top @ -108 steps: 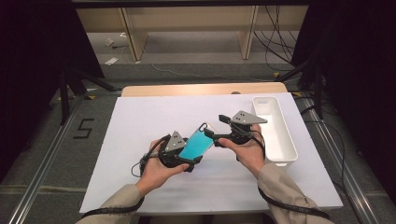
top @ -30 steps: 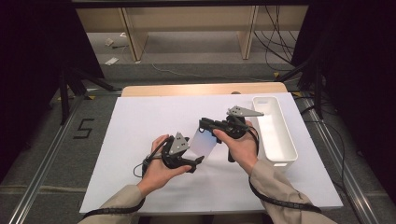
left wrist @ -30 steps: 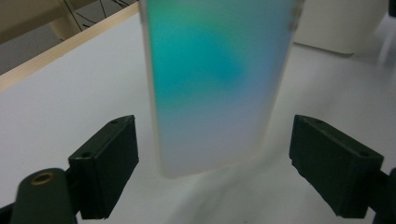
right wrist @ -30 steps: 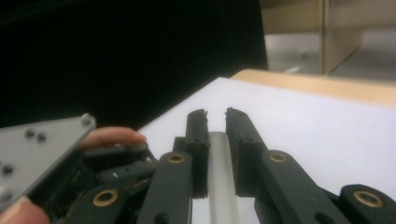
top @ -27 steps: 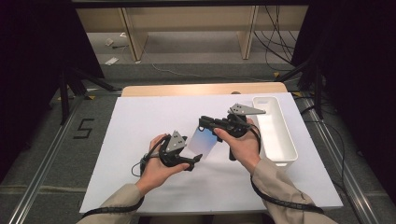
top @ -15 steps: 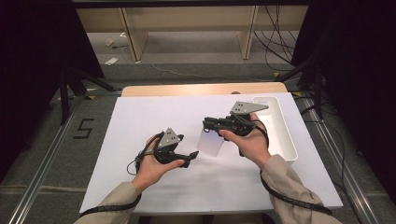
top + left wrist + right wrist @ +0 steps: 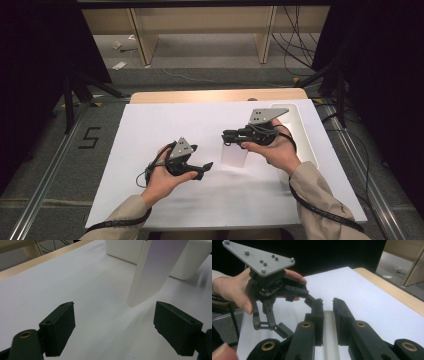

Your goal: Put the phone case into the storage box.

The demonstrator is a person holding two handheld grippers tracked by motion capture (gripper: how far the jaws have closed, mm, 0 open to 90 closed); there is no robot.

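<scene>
While the right gripper (image 7: 226, 136) pinches a pale card (image 7: 234, 156) edge-on between nearly shut jaws, the left gripper (image 7: 120, 325) gapes wide, empty.

L gripper (image 7: 204, 167) let go of card (image 7: 235, 155) — fingers now apart; R gripper (image 7: 226, 137) has it alone.

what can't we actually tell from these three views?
- White card, high view: its top edge is hidden by the right gripper.
- Card, left gripper view: its upper part is cut off by the frame's top edge.
- White bin, high view: the right hand covers part of it, so its contents cannot be told.
- Left gripper, high view: too small to judge its jaw gap.
</scene>
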